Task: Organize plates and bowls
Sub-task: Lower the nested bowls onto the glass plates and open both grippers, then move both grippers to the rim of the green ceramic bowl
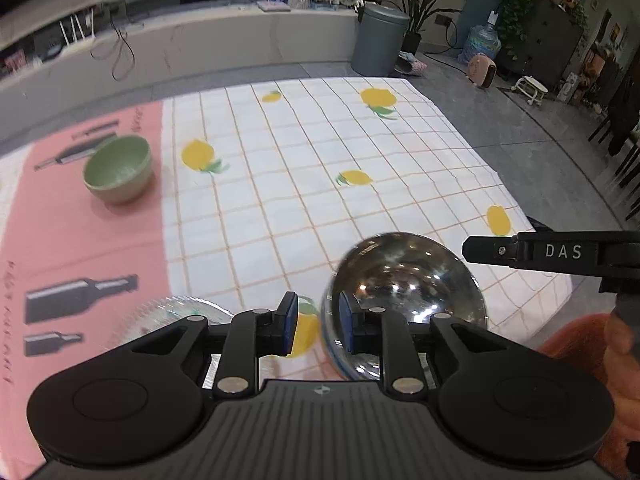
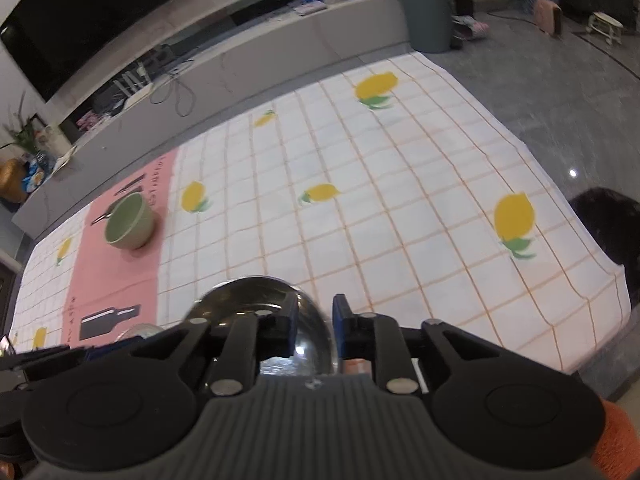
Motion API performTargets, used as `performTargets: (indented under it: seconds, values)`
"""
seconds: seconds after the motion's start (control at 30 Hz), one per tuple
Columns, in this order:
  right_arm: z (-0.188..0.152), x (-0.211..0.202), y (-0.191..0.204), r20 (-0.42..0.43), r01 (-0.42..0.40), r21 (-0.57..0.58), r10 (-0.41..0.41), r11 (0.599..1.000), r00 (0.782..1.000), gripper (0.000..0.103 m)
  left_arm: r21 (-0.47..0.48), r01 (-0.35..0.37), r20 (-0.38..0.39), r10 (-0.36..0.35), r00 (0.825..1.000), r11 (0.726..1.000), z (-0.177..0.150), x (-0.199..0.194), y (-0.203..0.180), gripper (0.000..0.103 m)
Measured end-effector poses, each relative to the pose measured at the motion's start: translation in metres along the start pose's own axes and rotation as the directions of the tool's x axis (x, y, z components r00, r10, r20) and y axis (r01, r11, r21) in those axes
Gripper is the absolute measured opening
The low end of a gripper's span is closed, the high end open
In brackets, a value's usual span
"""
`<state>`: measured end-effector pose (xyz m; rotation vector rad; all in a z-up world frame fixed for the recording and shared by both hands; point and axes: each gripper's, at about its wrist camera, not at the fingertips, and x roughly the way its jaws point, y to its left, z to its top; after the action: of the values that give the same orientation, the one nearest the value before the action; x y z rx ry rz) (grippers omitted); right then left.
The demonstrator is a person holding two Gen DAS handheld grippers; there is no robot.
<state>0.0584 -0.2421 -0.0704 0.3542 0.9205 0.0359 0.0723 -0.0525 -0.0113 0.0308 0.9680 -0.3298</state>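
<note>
A shiny steel bowl (image 1: 404, 288) sits at the near edge of the lemon-print cloth; it also shows in the right wrist view (image 2: 256, 300). My left gripper (image 1: 318, 328) is open, its right finger over the bowl's left rim. My right gripper (image 2: 314, 332) is open, with the bowl's right rim between its fingers; its arm shows in the left wrist view (image 1: 560, 254). A green bowl (image 1: 118, 168) stands upright on the pink mat, far left, also in the right wrist view (image 2: 130, 222). A clear glass plate (image 1: 176, 312) lies near left, partly hidden.
The table carries a white grid cloth with lemons (image 1: 320, 168) and a pink mat with bottle prints (image 1: 80, 264). Beyond it are a grey bench (image 1: 200, 48), a grey bin (image 1: 380, 40) and a plant (image 1: 416, 4). The table's right edge (image 2: 592, 264) drops to the floor.
</note>
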Motion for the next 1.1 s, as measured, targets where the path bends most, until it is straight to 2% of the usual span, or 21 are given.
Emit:
performTargets:
  seconds: [0.33, 0.63, 0.9, 1.03, 1.1]
  values:
    - [0.006, 0.005, 0.044, -0.006, -0.063, -0.090, 0.063, 0.994, 0.998, 0.024, -0.066, -0.051, 0.046, 0.054, 0.997, 0.997, 0.006, -0.012, 0.036, 0.026]
    - [0.012, 0.023, 0.092, -0.041, -0.109, -0.146, 0.104, 0.983, 0.994, 0.024, -0.135, -0.074, 0.036, 0.079, 0.996, 0.988, 0.009, -0.006, 0.075, 0.026]
    - [0.026, 0.051, 0.134, -0.081, -0.128, -0.193, 0.114, 0.973, 0.990, 0.032, -0.177, -0.102, 0.044, 0.111, 0.993, 0.979, 0.021, 0.004, 0.118, 0.028]
    - [0.038, 0.070, 0.155, -0.104, -0.145, -0.193, 0.127, 0.970, 0.986, 0.039, -0.264, -0.118, 0.070, 0.141, 0.988, 0.957, 0.030, 0.005, 0.156, 0.031]
    - [0.044, 0.081, 0.165, -0.107, -0.144, -0.188, 0.126, 0.972, 0.986, 0.042, -0.317, -0.151, 0.089, 0.187, 0.978, 0.936, 0.034, 0.004, 0.175, 0.032]
